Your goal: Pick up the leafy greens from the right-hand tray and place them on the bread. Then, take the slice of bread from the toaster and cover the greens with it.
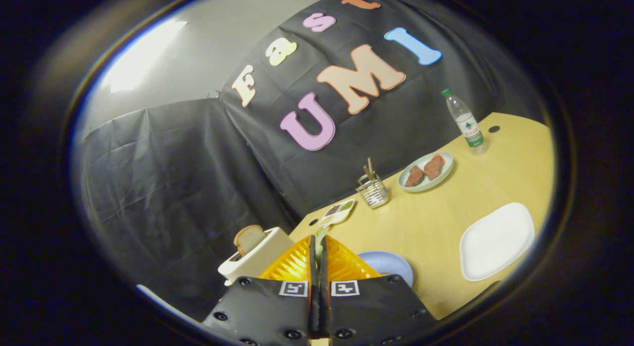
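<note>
While your gripper (317,243) rides tilted above the wooden table (446,222), its two fingers stand pressed almost together, with only a thin dark seam between them. A sliver of pale green shows at the very tips and rises just past them; it looks like the leafy greens (320,234) pinched there, though so little of it is visible that you should treat the hold as likely rather than certain.

Just beside the fingers, on their left, sits the toaster (257,259), pale-bodied, at the table's near corner. A slice of bread (248,238) stands upright in its slot, its brown crust and light crumb showing above the top.

On the fingers' other side, close in, lies a light blue plate (391,266), partly hidden by the gripper body; what it carries cannot be seen. Further to that side rests a white squarish plate (497,241), bare.

Beyond the fingertips you have a small divided tray (337,212), its contents too small to make out. Past it stands a wire holder (373,191) with sticks in it. Beyond that sits a pale green plate (427,171) bearing two brown meat pieces (425,171). A clear water bottle (465,122) with a green cap stands upright near the table's far edge.
</note>
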The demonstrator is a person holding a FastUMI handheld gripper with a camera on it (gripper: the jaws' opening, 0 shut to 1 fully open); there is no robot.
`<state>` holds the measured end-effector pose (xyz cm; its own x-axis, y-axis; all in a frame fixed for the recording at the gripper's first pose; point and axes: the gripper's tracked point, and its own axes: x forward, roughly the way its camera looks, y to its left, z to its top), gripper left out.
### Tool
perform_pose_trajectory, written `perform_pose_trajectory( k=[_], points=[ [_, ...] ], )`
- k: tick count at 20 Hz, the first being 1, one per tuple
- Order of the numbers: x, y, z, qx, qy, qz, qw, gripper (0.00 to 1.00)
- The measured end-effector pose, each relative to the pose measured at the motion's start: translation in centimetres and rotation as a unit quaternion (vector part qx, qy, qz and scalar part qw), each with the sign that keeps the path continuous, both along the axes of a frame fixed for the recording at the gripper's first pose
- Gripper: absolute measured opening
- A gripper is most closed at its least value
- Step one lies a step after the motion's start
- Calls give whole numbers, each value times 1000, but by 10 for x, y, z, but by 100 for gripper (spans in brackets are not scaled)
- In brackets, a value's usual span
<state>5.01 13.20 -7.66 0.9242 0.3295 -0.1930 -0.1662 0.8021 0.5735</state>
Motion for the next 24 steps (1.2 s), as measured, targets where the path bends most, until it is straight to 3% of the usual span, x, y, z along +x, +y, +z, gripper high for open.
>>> perform_pose_trajectory(
  k=[9,15,20,24],
  points=[
    [13,44,-67,7,106,43,993,4],
    [18,3,-109,-88,149,-11,985,3],
    [8,-12,-135,-155,168,-12,974,3],
    [4,-18,-139,-204,161,-5,966,9]
  ],
)
